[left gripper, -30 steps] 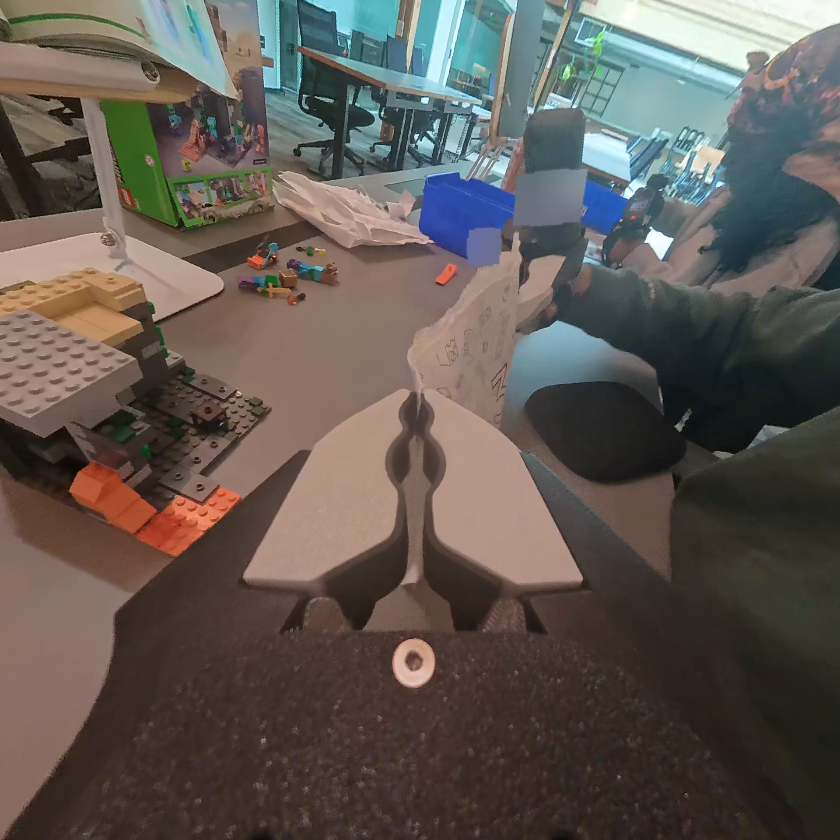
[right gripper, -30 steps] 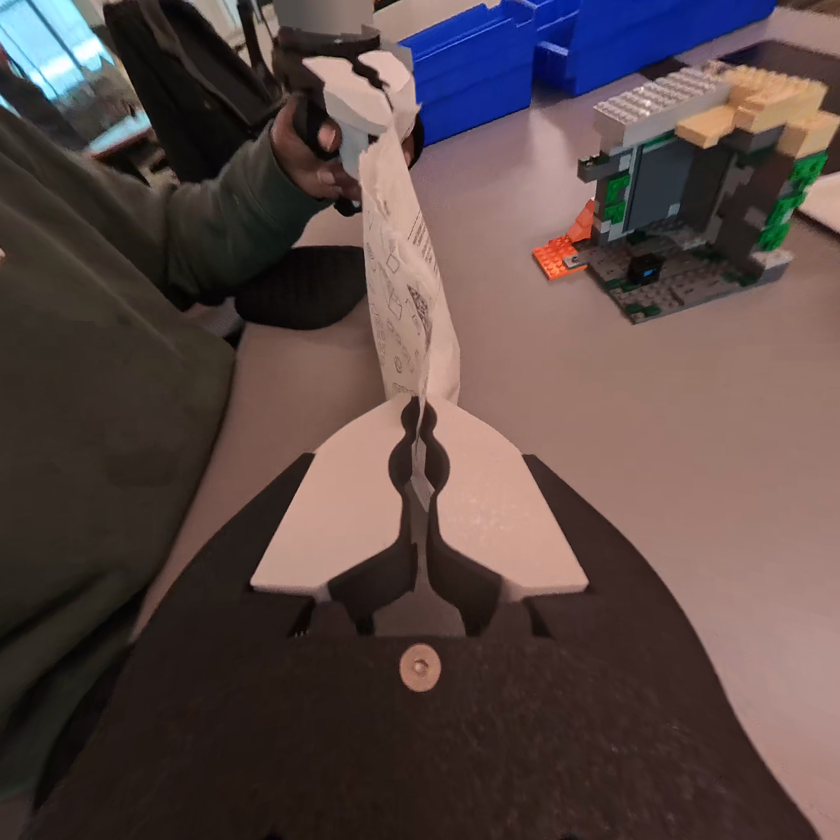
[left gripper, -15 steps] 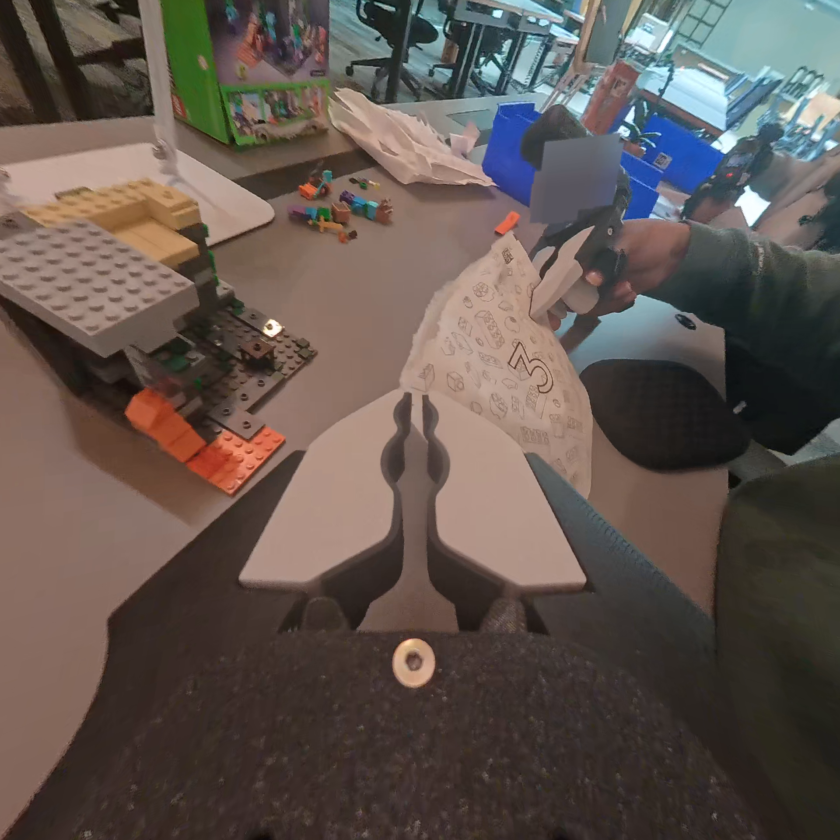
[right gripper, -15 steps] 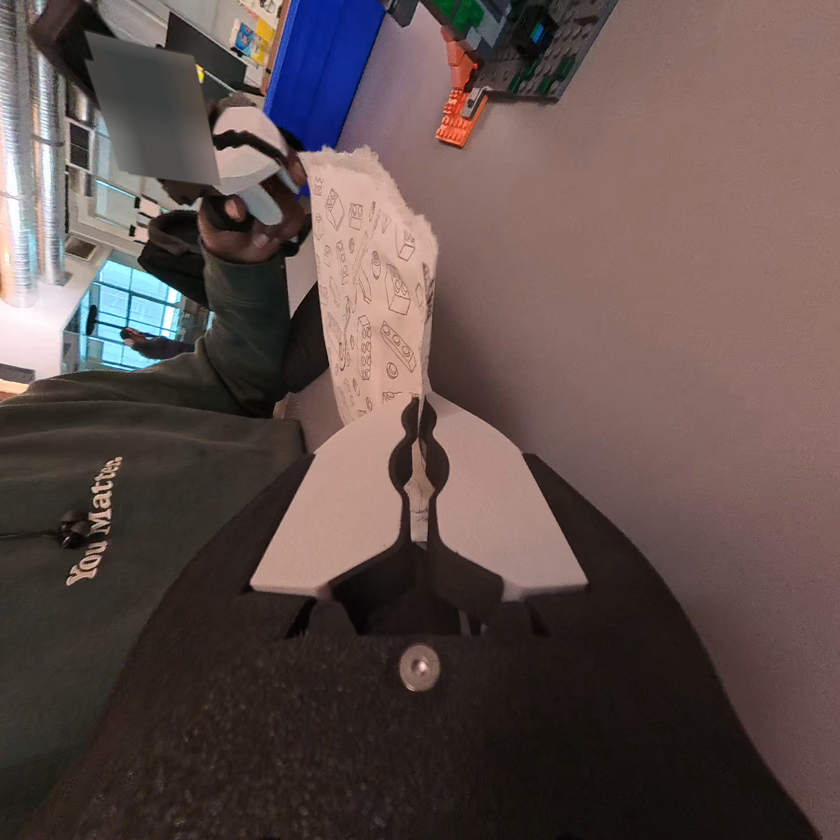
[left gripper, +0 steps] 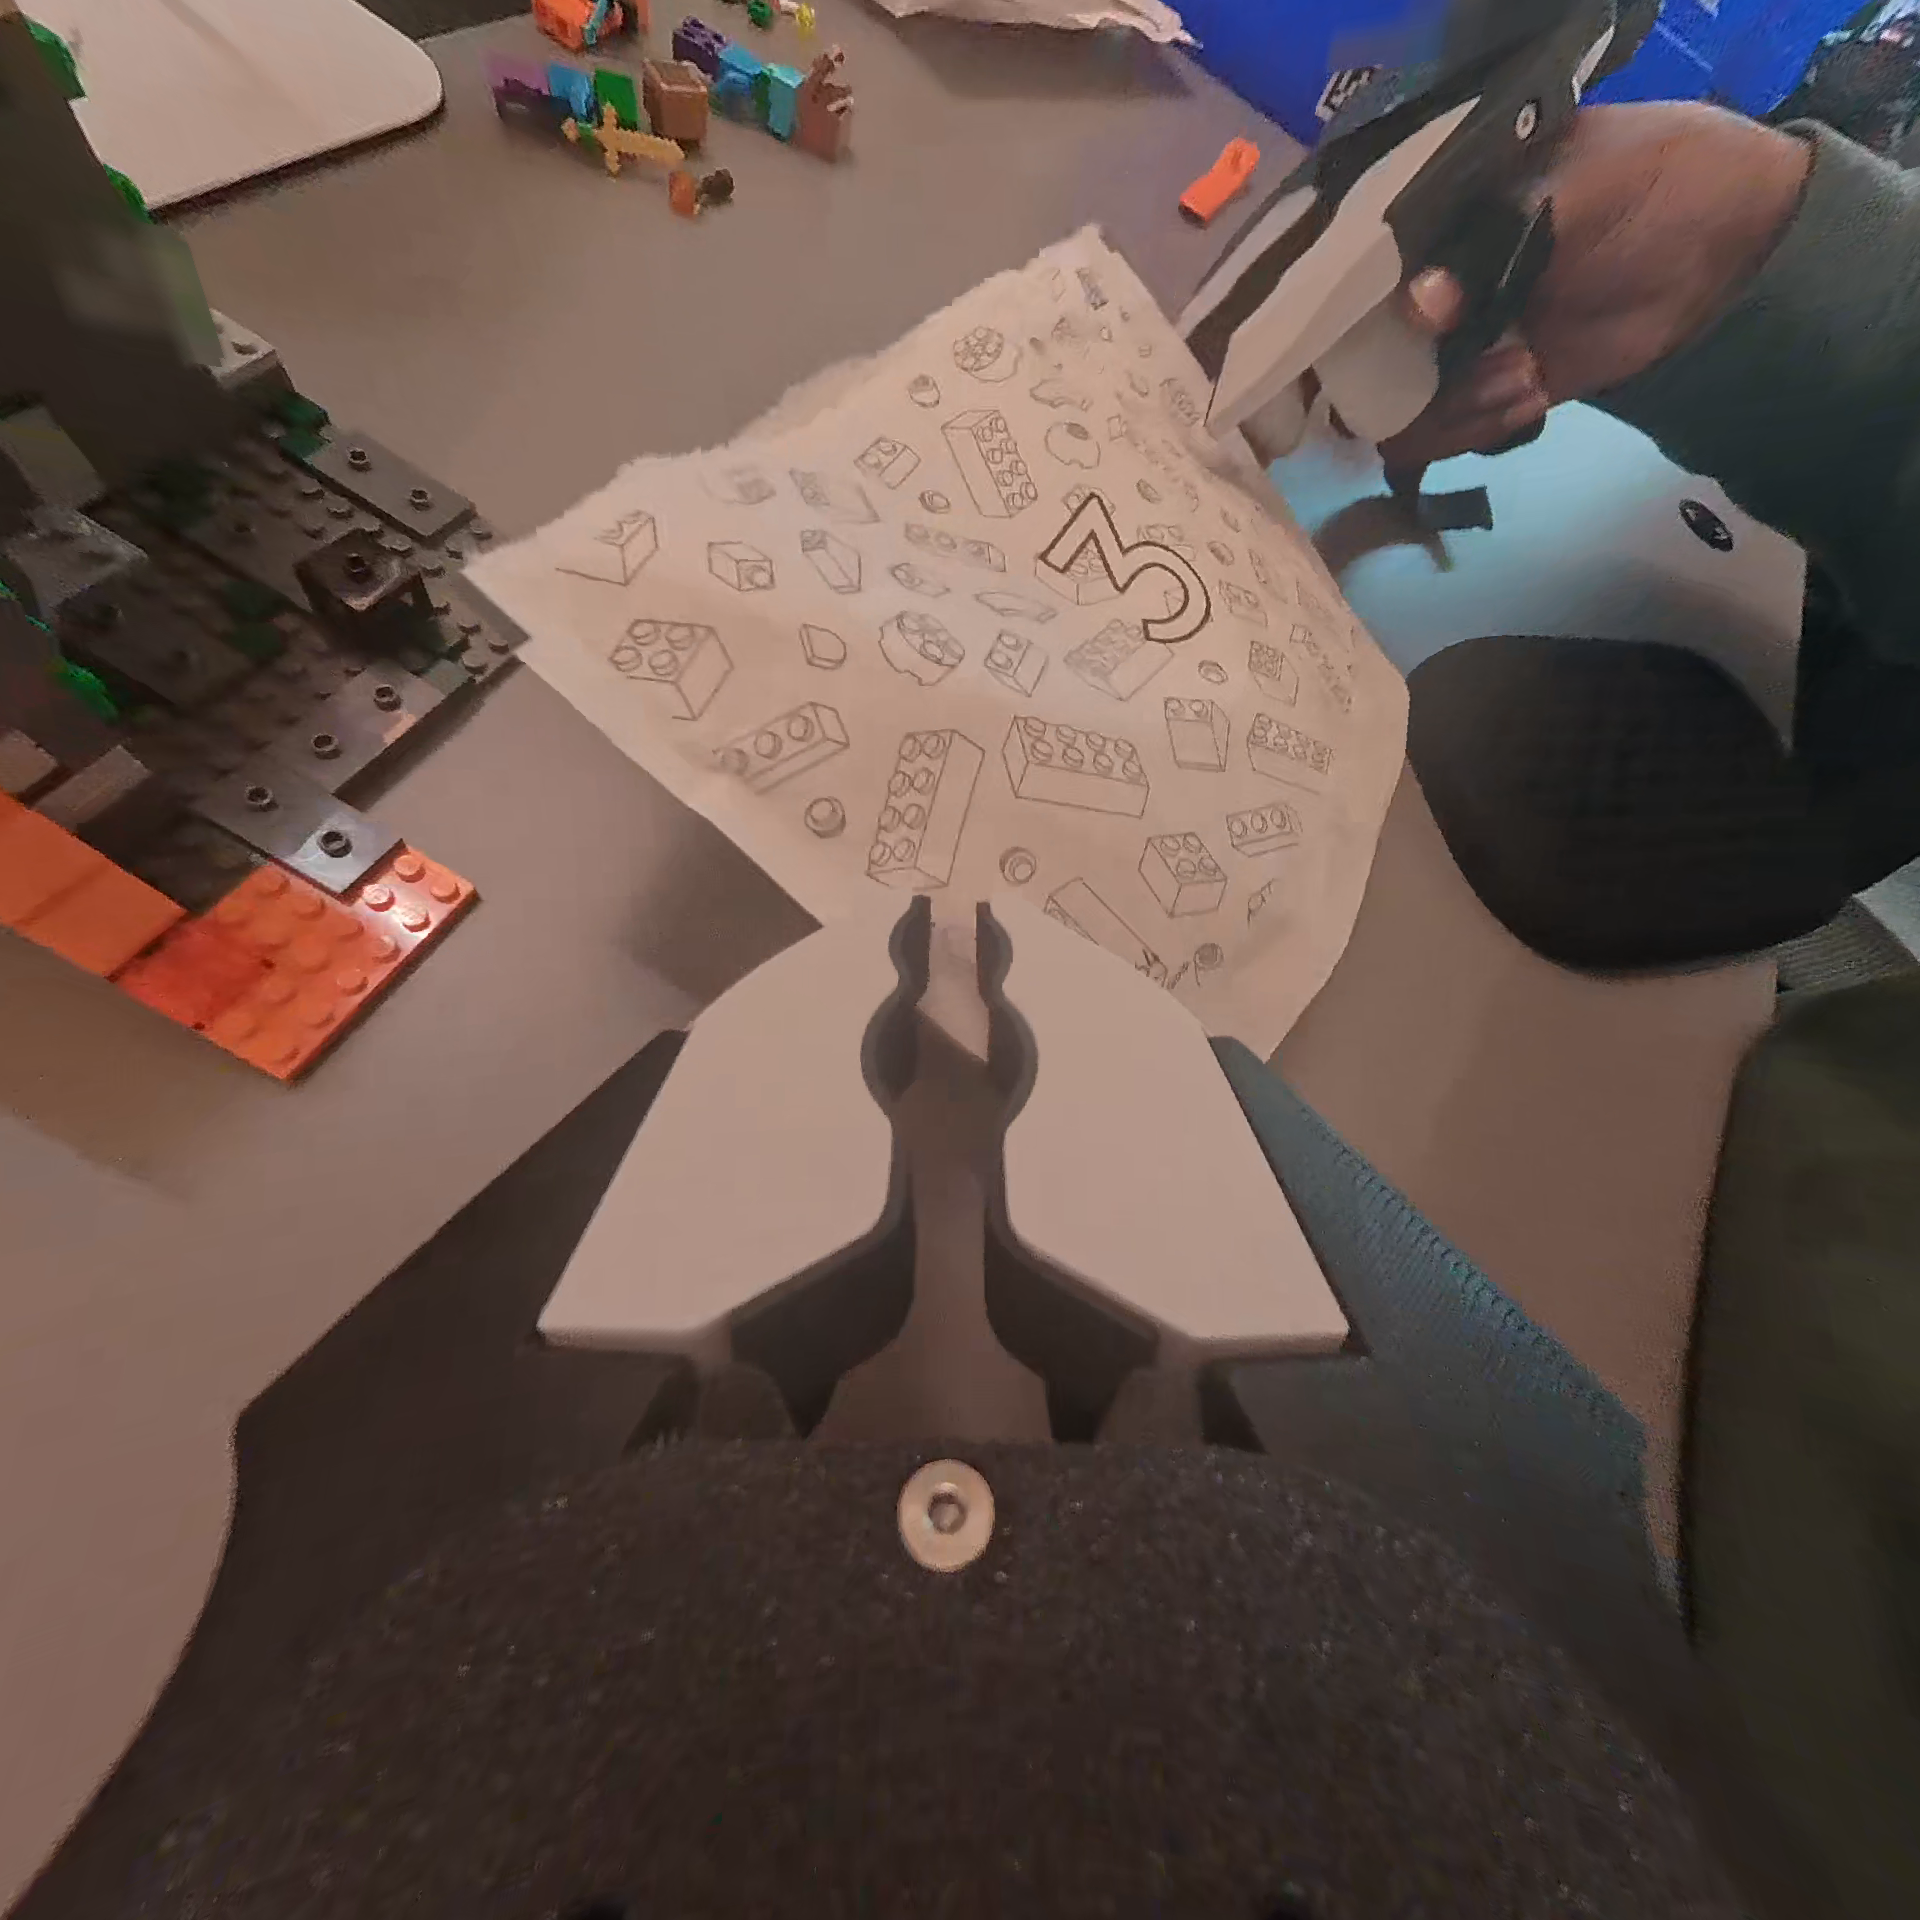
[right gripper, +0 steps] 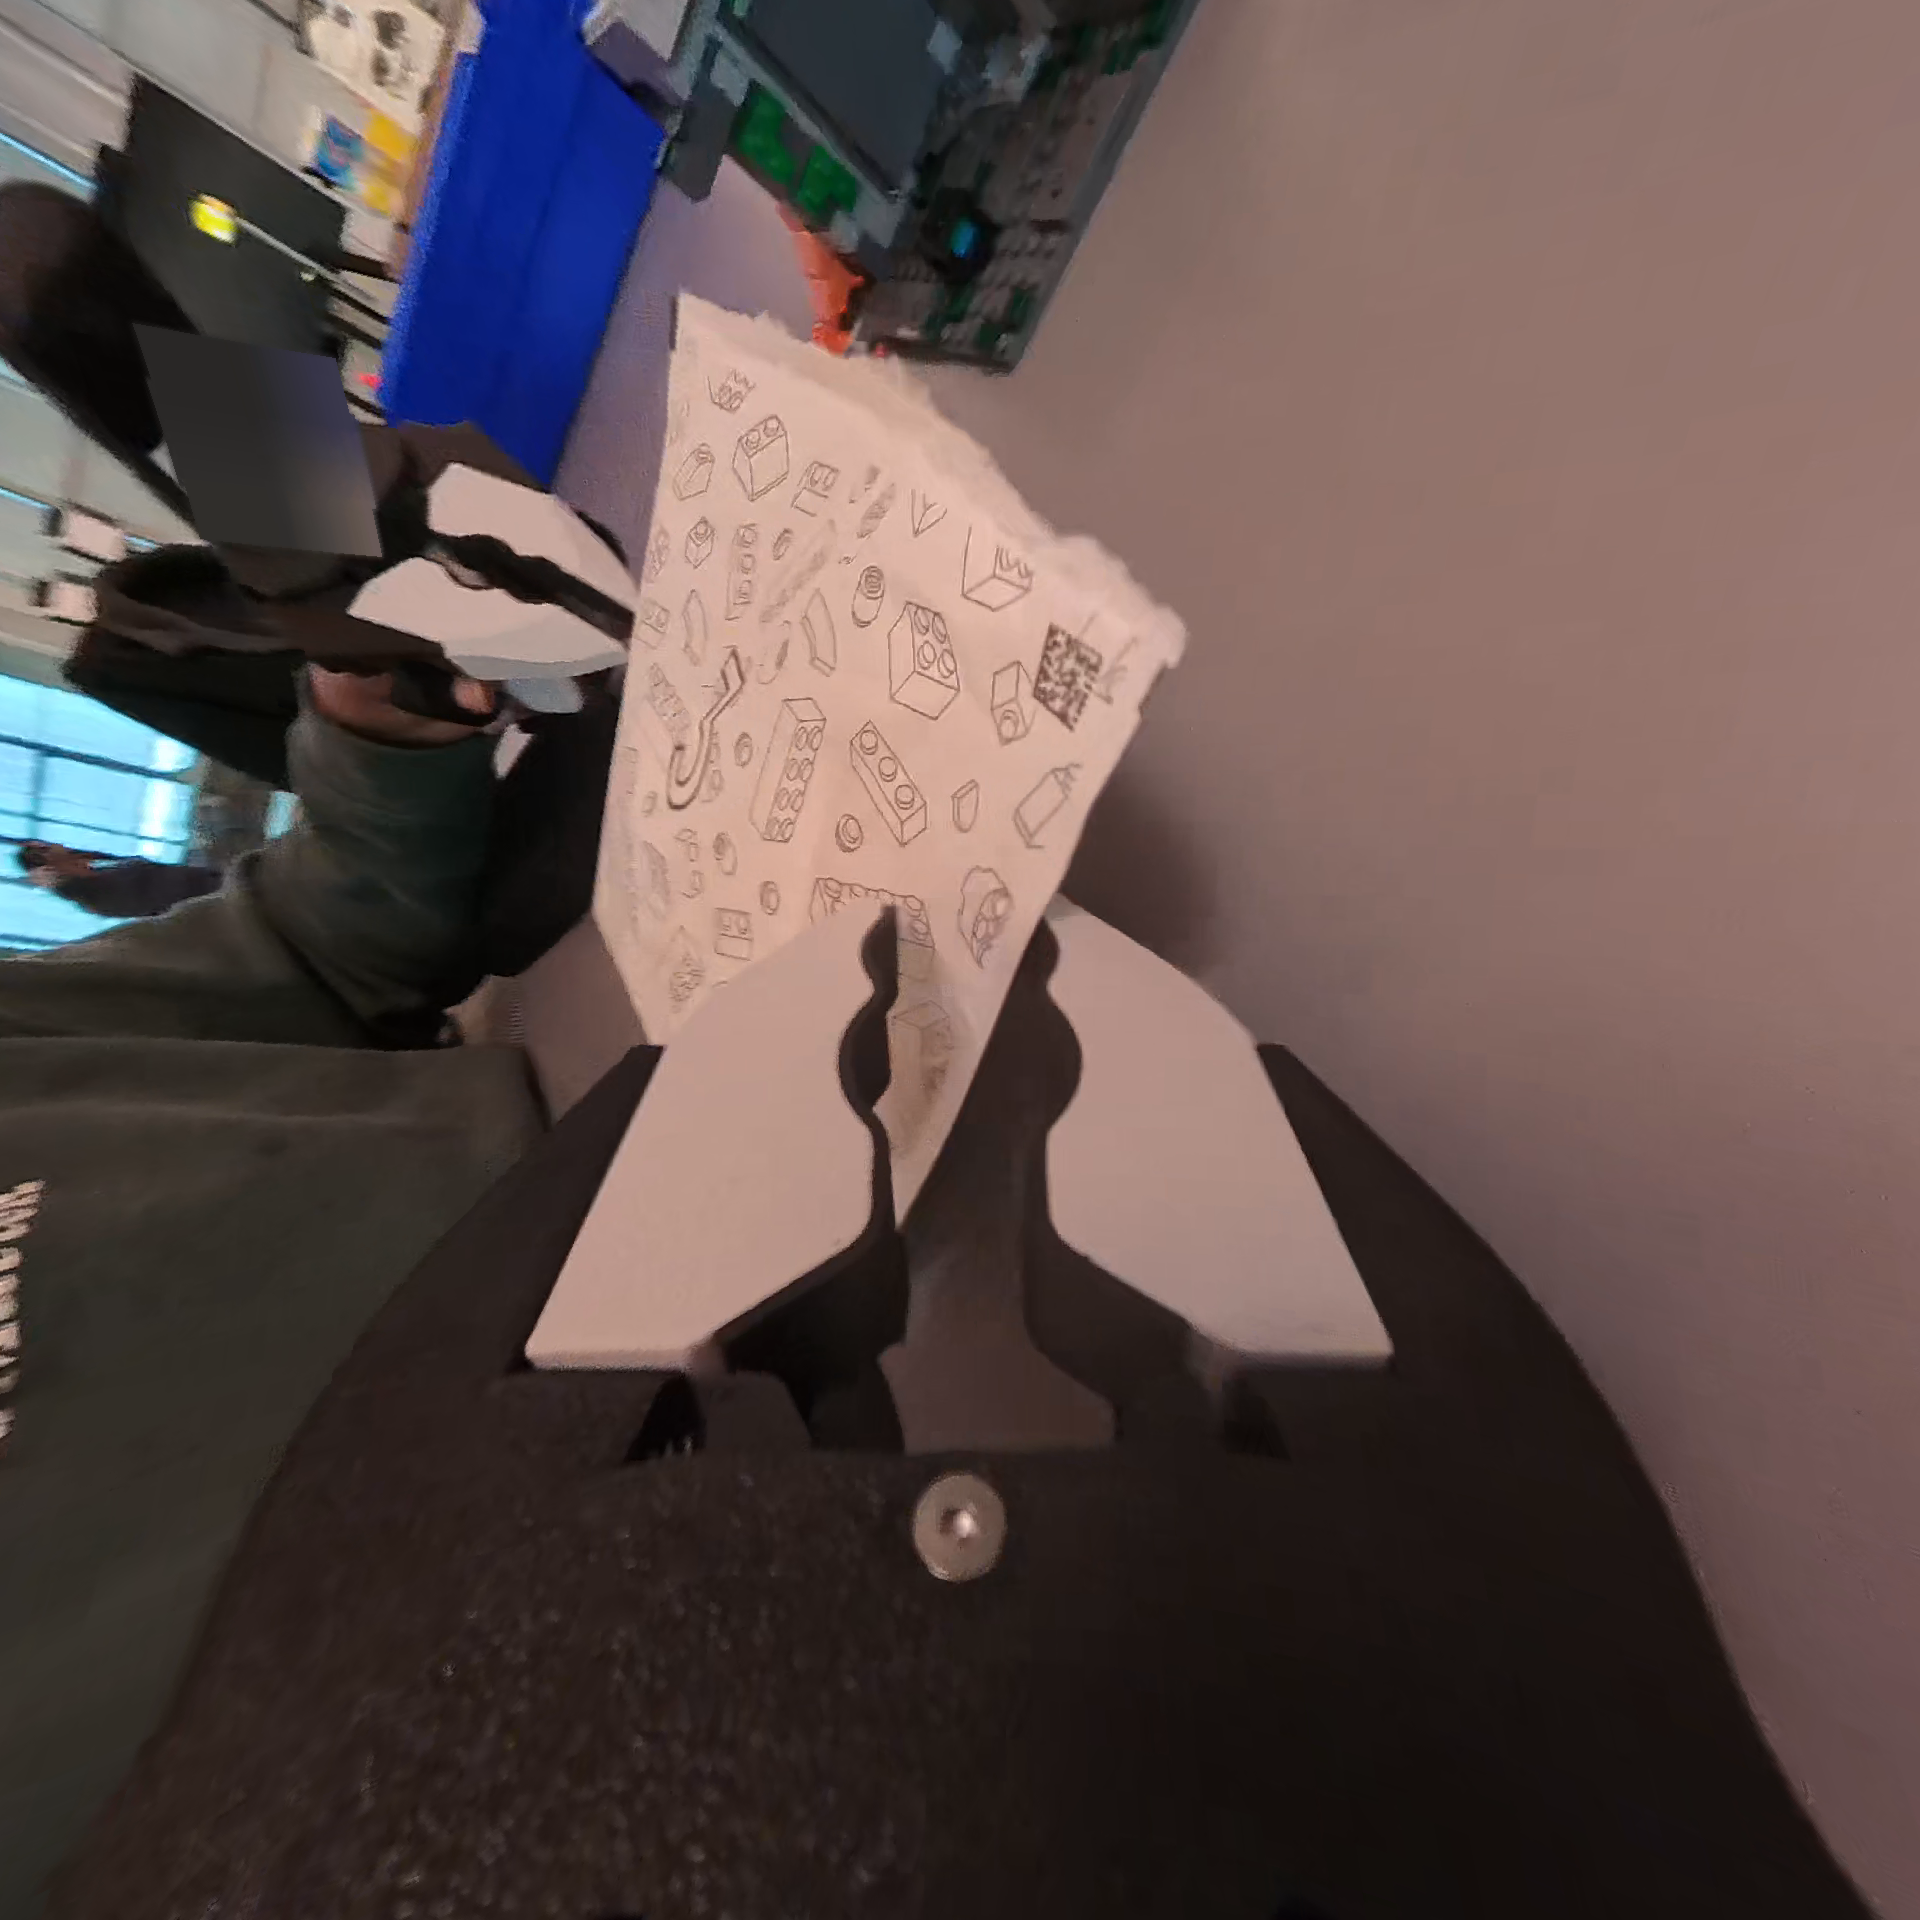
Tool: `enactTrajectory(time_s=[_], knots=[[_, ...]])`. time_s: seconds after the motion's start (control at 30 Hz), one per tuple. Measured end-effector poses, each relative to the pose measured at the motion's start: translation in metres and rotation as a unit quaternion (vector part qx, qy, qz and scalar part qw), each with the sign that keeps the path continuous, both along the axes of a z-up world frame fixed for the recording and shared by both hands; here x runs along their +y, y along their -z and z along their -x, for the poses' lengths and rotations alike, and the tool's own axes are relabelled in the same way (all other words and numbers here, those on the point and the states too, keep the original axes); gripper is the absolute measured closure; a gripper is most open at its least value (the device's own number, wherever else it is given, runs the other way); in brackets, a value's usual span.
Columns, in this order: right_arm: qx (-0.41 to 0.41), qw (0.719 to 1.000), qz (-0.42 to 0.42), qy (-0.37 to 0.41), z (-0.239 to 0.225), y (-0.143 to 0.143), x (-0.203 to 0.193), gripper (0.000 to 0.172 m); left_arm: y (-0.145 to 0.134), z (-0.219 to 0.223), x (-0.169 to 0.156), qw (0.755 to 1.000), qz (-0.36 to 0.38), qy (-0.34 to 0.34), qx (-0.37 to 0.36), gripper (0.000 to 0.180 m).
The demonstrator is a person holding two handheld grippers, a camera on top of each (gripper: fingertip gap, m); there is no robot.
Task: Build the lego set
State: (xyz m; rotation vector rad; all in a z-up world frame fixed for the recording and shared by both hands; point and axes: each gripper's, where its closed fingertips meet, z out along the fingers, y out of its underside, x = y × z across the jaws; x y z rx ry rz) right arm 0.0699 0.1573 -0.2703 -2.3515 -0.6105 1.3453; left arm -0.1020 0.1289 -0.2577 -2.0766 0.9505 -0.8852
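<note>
Your left gripper [left gripper: 948, 914] has its jaws slightly apart, at centre frame of the left wrist view. A corner of the white paper bag [left gripper: 987, 644] lies in the slot between the fingertips, but there is a gap on each side and the pads do not press on it. From that corner the bag fans out toward the upper right of the frame, its long axis running diagonally. Its ragged torn edge faces the upper left.

At the far upper-right corner of the bag sits your right gripper, with your hand [left gripper: 1621, 239] wrapped round its handle. In its own view the right gripper [right gripper: 964, 925] shows jaws set clearly wider than the left's. The bag's lower corner stands between them, leaning toward the right-hand finger, with open space beside the left-hand one — so it is not clamped there either. In that view the bag rises from the jaws toward upper centre. The left gripper's tips lie just beside the bag's left edge, at mid-left of the frame, and you cannot tell if they touch it.

Both grippers are at the bag, at opposite corners. Whether the bag rests on the table [left gripper: 520, 291] cannot be told.

At left of the left wrist view stands a brick model [left gripper: 260, 644], just beside the bag's torn edge. Loose bricks [left gripper: 675, 94] lie at the top, and a black pad [left gripper: 1590, 790] at right.
</note>
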Motion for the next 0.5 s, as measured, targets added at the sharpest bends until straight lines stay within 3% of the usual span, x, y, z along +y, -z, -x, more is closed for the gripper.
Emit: enactTrajectory(time_s=[0.1,0.2,0.47,0.5], knots=[[-0.035,0.998,-0.047,0.022,-0.019,-0.001,0.013,0.125,-0.002,0.003,0.001,1.0,-0.012,-0.01,0.018,0.176],[-0.084,0.989,-0.121,0.03,-0.032,-0.009,0.015,0.123,-0.003,0.007,0.0,0.998,-0.031,-0.02,0.055,0.18],[-0.206,0.955,-0.21,-0.035,-0.022,-0.025,-0.03,0.172,-0.01,0.006,-0.002,0.98,-0.082,-0.037,0.175,0.18],[-0.217,0.952,-0.211,-0.042,-0.02,-0.025,-0.035,0.172,-0.009,0.005,-0.003,0.977,-0.085,-0.038,0.191,0.18]])
